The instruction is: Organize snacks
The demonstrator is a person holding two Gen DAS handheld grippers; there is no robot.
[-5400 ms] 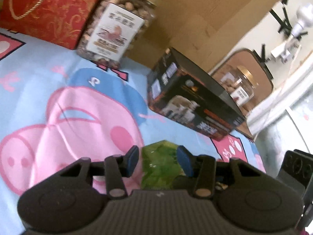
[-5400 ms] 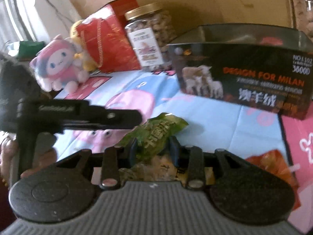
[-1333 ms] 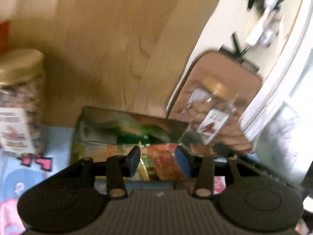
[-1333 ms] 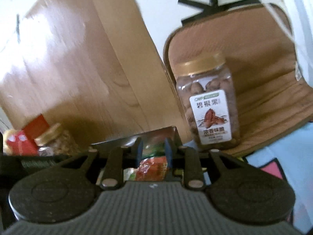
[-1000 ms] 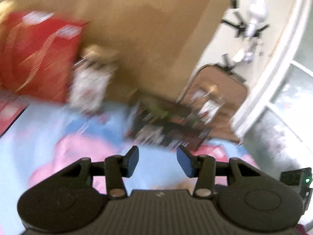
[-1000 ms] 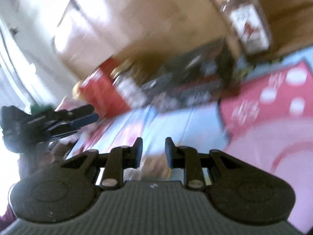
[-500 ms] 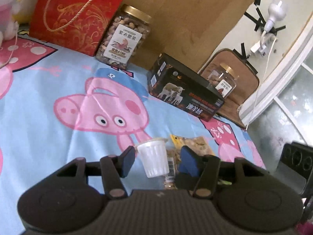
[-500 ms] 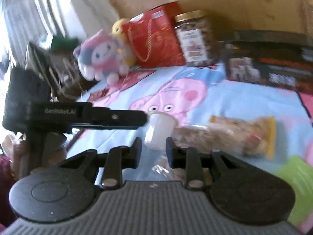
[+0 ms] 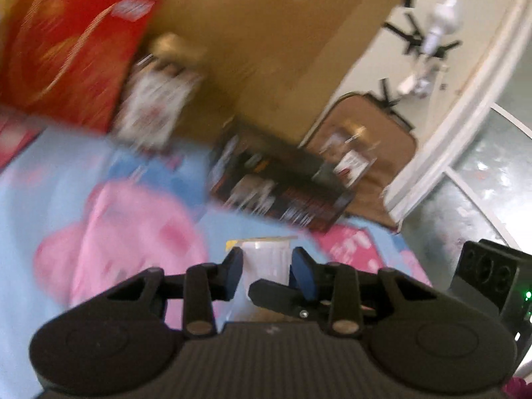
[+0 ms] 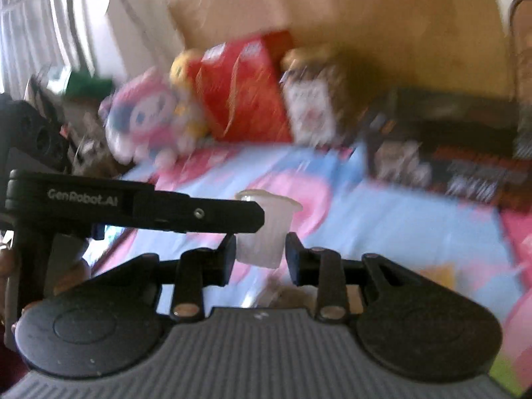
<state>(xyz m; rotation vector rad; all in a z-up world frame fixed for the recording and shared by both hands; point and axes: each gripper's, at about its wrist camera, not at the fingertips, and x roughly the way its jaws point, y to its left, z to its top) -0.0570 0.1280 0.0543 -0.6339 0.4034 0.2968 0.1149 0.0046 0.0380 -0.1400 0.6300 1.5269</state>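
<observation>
A small white jelly cup sits between the blue pads of my left gripper, which is shut on it. The same cup also stands between the fingers of my right gripper, which closes on its lower part. The left gripper's finger crosses the right wrist view and touches the cup's rim. A right gripper finger shows under the cup in the left wrist view. The dark snack box stands farther back on the cartoon mat. Both views are motion-blurred.
A red gift bag and a nut jar stand at the back left against a wooden board. A second nut jar leans on a brown cushion at right. A plush toy sits at the left. A snack packet lies on the mat.
Both grippers have closed in on the white cup and are moving with it; half a second ago it stood on the mat between open left fingers. The view now tilts upward and blurs.
</observation>
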